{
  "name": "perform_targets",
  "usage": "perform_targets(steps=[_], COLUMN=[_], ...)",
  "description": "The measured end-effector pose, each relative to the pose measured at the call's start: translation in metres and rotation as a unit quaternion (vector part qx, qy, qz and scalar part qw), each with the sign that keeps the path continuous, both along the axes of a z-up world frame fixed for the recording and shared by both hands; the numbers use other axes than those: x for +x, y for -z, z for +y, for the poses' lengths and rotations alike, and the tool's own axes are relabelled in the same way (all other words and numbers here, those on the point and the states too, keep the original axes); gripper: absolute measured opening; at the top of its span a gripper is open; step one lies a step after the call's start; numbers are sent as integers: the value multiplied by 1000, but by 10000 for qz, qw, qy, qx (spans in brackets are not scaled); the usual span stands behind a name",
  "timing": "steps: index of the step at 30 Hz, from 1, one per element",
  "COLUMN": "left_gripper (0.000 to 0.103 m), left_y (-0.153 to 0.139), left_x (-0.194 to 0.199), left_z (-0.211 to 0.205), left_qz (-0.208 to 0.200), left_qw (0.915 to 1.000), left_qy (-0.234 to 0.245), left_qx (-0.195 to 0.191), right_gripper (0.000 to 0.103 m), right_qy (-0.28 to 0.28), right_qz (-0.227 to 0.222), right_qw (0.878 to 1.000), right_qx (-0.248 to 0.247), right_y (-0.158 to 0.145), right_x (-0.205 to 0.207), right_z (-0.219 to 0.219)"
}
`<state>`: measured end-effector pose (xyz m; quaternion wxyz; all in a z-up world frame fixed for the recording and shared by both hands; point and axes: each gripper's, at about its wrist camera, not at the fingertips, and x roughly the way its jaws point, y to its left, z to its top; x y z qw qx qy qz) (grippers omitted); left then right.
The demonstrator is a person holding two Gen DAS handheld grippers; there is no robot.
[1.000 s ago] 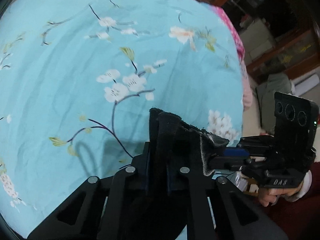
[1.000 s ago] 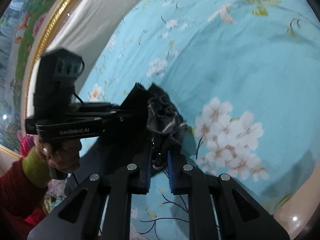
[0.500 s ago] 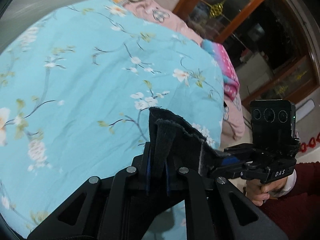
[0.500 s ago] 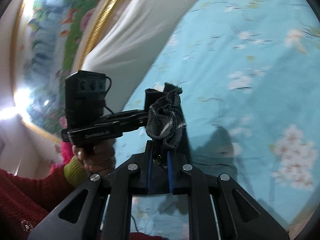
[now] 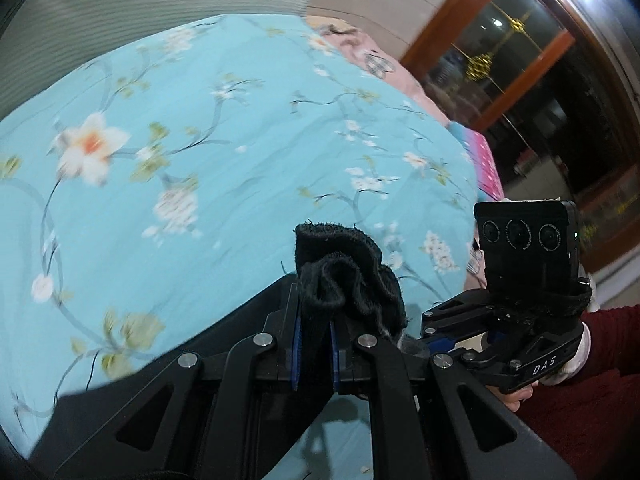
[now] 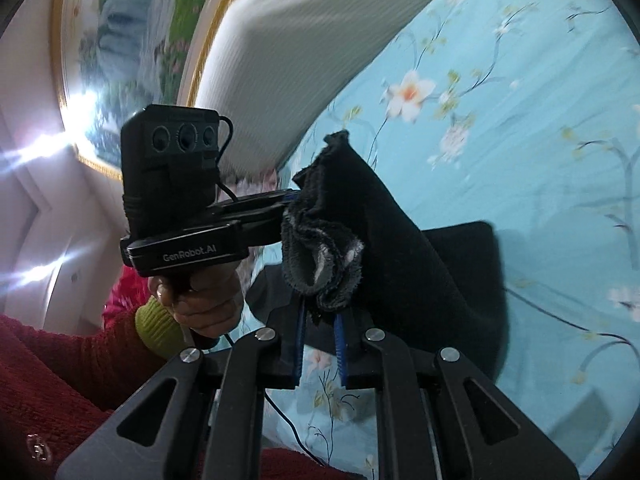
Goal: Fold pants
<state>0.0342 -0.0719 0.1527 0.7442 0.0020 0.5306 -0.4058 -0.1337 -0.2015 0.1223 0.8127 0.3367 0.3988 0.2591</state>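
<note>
two grippers, each clamped narrow on a bunch of the black pants point(image 5: 348, 276). left gripper point(image 5: 314, 350): blue pads nearly together, rolled dark cloth pinched between and spilling over the tips, fuzzy edge up. right gripper point(image 6: 320, 344): same narrow pinch, on a crumpled fold showing grey lining. pants lifted off the floral bedsheet point(image 5: 200, 152) near the grippers, draping down from the right grip in a dark sheet to a flat part lying on the bed; lower end cut off by the gripper frames in both views, full shape hard to make out. from the right wrist view: left gripper seen side-on, tips buried in the cloth, held by a hand point(image 6: 204, 296) in a red sleeve with green cuff. from the left wrist view: right gripper at the right edge, fingertips hidden behind the cloth, hand point(image 5: 516, 396) mostly hidden beneath it. white pillow point(image 6: 304, 52) and gold-framed painting point(image 6: 132, 36) behind, blurred. wooden cabinet point(image 5: 520, 92) dark, contents unreadable.
</note>
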Motion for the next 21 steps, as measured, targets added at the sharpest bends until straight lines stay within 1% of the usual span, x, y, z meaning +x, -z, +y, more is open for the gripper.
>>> perform_targets(steps=[6, 10, 11, 14, 21], left_gripper=[9, 8, 5, 4, 5], left_y=[32, 49, 53, 65, 81], left_x=[-4, -10, -11, -15, -23], left_z=[40, 54, 58, 69, 87], left_qz=[222, 362, 395, 510, 684], left_qw=[9982, 9958, 9952, 9928, 9868], left_qy=[-556, -828, -884, -1066, -1444], left_qx=[88, 139, 146, 183, 245], right_gripper=[14, 14, 14, 14, 14], right_qy=[-395, -610, -649, -798, -1019], right_qz=[322, 547, 591, 739, 938], right_qw=[9985, 9962, 9956, 9930, 9870], right_qx=[-187, -292, -325, -459, -818], right_y=[24, 41, 44, 54, 66], right_x=[23, 34, 36, 41, 49], right_z=[26, 39, 43, 53, 69])
